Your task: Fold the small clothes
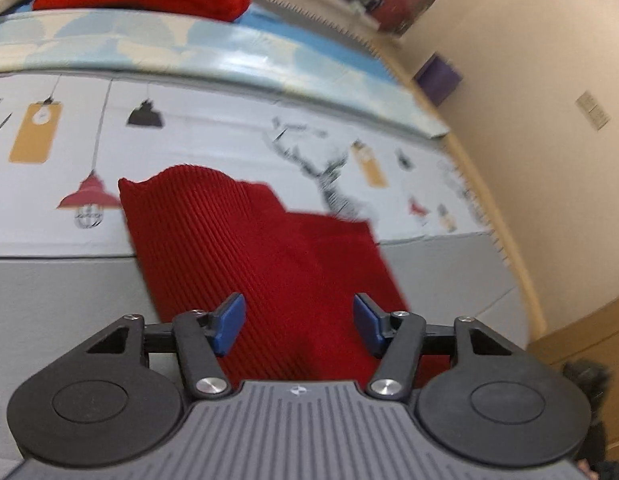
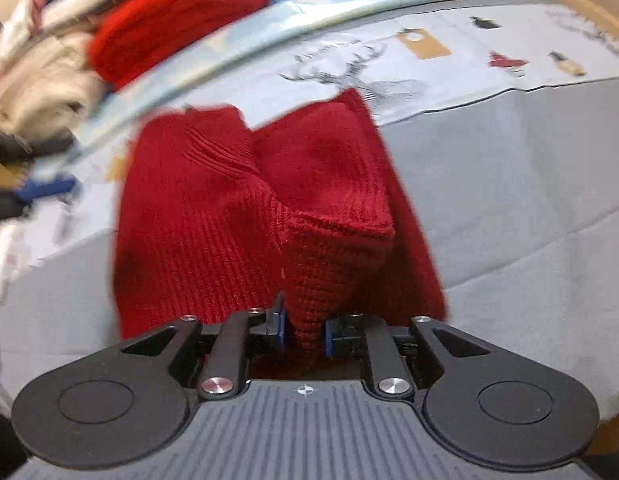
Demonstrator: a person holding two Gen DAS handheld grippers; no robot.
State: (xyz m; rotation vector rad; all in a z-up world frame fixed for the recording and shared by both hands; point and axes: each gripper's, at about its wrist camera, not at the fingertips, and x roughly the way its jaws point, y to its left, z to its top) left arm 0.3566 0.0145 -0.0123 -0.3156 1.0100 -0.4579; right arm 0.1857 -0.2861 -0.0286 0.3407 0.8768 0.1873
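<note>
Both tongs angled downward: left tongs (image 1: pixel 299 322) wide over red knit garment (image 1: pixel 245 240), right tongs (image 2: pixel 305 330) narrow around its fold.

Red rib-knit garment (image 2: pixel 213 216) lay partly folded on grey mat w/ printed sheet. One corner (image 2: pixel 309 312) was drawn up into a narrow peak btwn right gripper (image 2: pixel 305 330) pads; contact prob. loose, view blurred. Remainder flat, creased at centre.
</note>
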